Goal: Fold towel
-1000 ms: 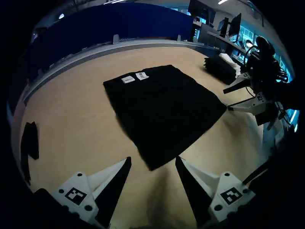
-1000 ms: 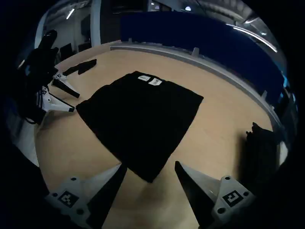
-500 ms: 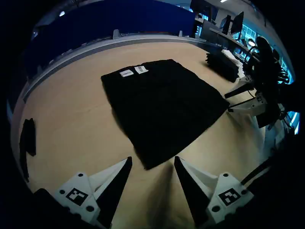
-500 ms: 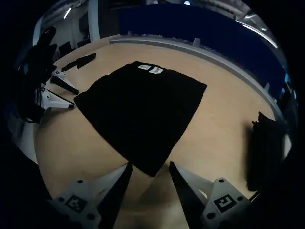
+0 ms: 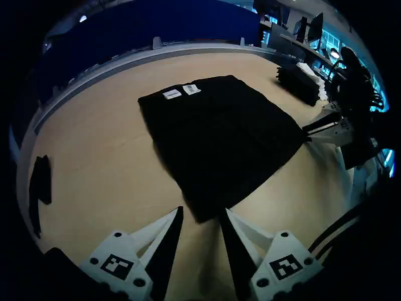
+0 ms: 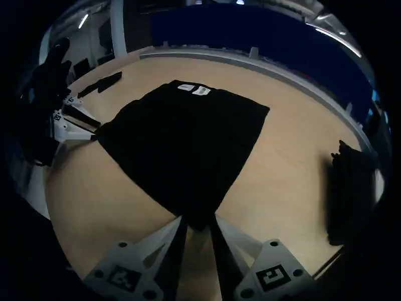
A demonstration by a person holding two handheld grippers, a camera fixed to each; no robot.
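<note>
A black towel (image 5: pixel 220 138) (image 6: pixel 185 145) lies spread flat on the wooden table (image 5: pixel 100 150), with two white labels (image 5: pixel 181 92) at its far edge. My left gripper (image 5: pixel 201 210) is partly narrowed, its fingers standing either side of the near towel corner with a gap left. My right gripper (image 6: pixel 198 219) has its fingers drawn close on another towel corner. The right gripper (image 5: pixel 307 137) also appears at the towel's right corner in the left gripper view. The left gripper (image 6: pixel 94 133) appears at the towel's left corner in the right gripper view.
A stack of dark folded cloths (image 5: pixel 301 83) (image 6: pixel 351 190) sits near one table edge. A flat black strip (image 5: pixel 39 188) (image 6: pixel 103 83) lies toward the other side. A blue partition (image 5: pixel 150 25) runs behind the table. Bare wood surrounds the towel.
Both grippers moved forward onto their towel corners and narrowed. The right one's fingers closed nearly together; the left one's closed partway. The towel stays flat.
</note>
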